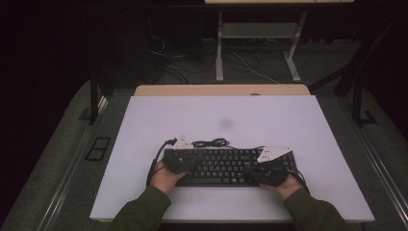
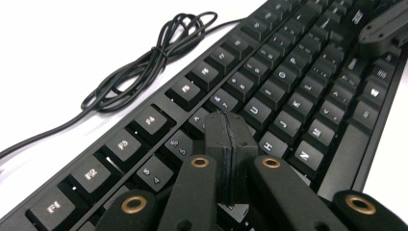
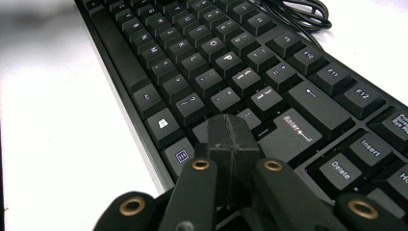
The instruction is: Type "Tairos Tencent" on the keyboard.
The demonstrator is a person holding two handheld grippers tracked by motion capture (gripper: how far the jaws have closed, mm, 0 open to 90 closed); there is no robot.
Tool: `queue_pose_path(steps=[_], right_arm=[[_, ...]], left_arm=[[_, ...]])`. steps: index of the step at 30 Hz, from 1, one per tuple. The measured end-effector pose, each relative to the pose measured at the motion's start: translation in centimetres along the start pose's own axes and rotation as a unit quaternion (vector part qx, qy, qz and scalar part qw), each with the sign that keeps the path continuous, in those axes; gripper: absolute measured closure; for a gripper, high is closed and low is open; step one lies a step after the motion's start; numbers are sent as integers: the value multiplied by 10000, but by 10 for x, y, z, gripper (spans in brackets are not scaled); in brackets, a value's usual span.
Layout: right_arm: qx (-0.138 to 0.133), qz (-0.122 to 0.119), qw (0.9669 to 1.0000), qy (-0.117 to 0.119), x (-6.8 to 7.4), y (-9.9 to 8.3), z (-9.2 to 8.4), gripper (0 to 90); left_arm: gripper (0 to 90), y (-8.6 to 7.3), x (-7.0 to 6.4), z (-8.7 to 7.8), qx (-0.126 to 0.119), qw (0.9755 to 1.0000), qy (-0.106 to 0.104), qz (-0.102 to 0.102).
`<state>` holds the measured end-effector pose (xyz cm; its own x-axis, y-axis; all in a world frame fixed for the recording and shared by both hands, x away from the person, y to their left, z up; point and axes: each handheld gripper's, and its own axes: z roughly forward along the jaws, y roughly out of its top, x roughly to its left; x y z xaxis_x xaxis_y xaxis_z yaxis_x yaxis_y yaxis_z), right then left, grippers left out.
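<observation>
A black keyboard [image 1: 222,166] lies on the white table top near the person's edge, with its bundled black cable [image 1: 210,143] behind it. My left gripper [image 1: 182,161] hovers over the keyboard's left end, jaws shut with nothing between them. In the left gripper view the closed tips [image 2: 228,126] sit over the keys [image 2: 269,94] near the number row. My right gripper [image 1: 267,169] rests over the right end, also shut and empty. In the right gripper view its tips [image 3: 231,129] stand just before the Enter key [image 3: 294,133]. The coiled cable [image 2: 149,60] lies beyond the function row.
The white board [image 1: 240,118] covers a wooden desk [image 1: 221,90]. Beyond it stand a white table frame [image 1: 257,43] and loose floor cables [image 1: 240,65]. A faint grey smudge [image 1: 225,124] marks the board's middle. The person's green sleeves [image 1: 144,211] enter from the bottom.
</observation>
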<state>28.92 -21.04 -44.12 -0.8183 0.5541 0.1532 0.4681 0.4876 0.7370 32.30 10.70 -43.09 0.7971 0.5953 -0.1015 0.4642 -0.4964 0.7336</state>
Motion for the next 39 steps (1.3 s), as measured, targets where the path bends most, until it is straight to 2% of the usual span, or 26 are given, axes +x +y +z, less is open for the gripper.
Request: queue_pose_path(steps=[4,9,12,20,27,33,39], right_arm=[[0,-1,10000,2,0,0,0,891],[-1,2,10000,-1,0,0,0,891],[-4,7,10000,2,0,0,0,891],[-7,11,10000,3,0,0,0,891],[-9,17,10000,5,0,0,0,891],[-10,20,10000,12,0,0,0,891],[-15,28,10000,18,0,-1,0,891]], left_arm=[[879,0,0,-1,-19,10000,-52,-23],[805,-1,0,-6,-153,9998,-84,-89],[746,-2,0,-9,-200,9996,-128,-130],[525,-8,1,-22,-322,9994,-100,-22],[353,-14,1,-33,-566,9982,-148,-107],[221,-22,1,-39,-569,9984,-14,-57],[130,-32,6,-49,-690,9974,97,-194]])
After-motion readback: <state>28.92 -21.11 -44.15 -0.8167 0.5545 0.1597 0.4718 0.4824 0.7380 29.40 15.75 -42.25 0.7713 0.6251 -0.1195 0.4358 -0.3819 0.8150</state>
